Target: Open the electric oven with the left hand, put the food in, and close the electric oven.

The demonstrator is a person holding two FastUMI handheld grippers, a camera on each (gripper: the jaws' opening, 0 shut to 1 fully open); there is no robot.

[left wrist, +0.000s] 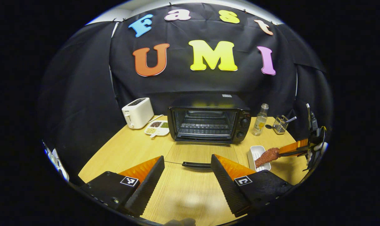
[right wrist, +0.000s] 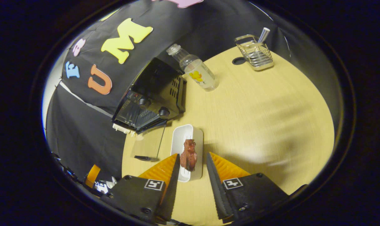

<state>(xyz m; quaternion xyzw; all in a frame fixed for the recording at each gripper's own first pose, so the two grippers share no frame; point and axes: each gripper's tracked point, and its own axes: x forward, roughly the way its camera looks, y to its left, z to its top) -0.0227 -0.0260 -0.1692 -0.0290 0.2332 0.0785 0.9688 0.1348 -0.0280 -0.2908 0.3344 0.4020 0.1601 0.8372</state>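
Observation:
The black electric oven point(left wrist: 208, 124) stands at the back of the wooden table, its glass door folded down flat with the handle point(left wrist: 194, 164) toward me. My left gripper point(left wrist: 187, 158) is open just in front of that handle, nothing between its fingers. A reddish-brown piece of food point(right wrist: 189, 155) lies over a white tray point(right wrist: 182, 138) to the right of the oven point(right wrist: 152, 94). My right gripper point(right wrist: 192, 154) is open, with a finger on each side of the food; a gap shows on one side. The left gripper view has that gripper point(left wrist: 281, 152) at the food point(left wrist: 266, 156).
A white toaster point(left wrist: 137, 112) and a divided dish of grains point(left wrist: 157, 127) sit left of the oven. A clear bottle point(left wrist: 260, 120) and a wire holder point(left wrist: 280, 124) stand to its right; the right gripper view also has the bottle point(right wrist: 196, 70) and holder point(right wrist: 255, 53).

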